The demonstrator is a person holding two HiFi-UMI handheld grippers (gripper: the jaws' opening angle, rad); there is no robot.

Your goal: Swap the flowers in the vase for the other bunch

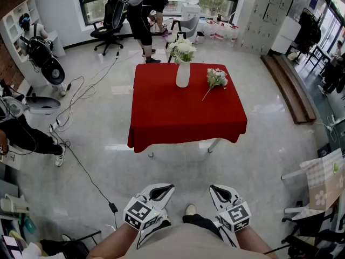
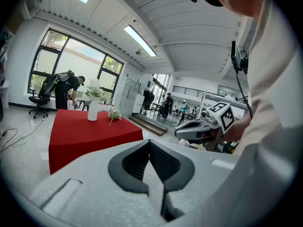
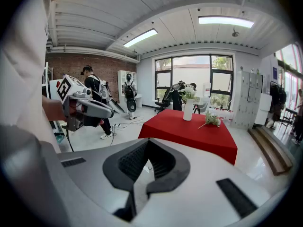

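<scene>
A white vase (image 1: pixel 183 75) with white flowers (image 1: pixel 182 49) stands at the far middle of a table under a red cloth (image 1: pixel 186 117). The other bunch (image 1: pixel 216 79) lies on the cloth to the vase's right. Both grippers hang close to my body, well short of the table. My left gripper (image 1: pixel 168 186) and right gripper (image 1: pixel 214 188) are shut with nothing between their jaws. From the left gripper view the vase (image 2: pixel 93 109) and the lying bunch (image 2: pixel 113 114) are far off beyond the shut tips (image 2: pixel 149 142). The right gripper view shows the same vase (image 3: pixel 188 110) and bunch (image 3: pixel 211 120).
A person (image 1: pixel 146 15) stands behind the table beside an office chair (image 1: pixel 110 18). Cables (image 1: pixel 75 99) trail over the floor at the left, near a seated person's legs (image 1: pixel 29 139). A low wooden platform (image 1: pixel 291 88) runs along the right. A chair with a checked cloth (image 1: pixel 323 182) stands at the near right.
</scene>
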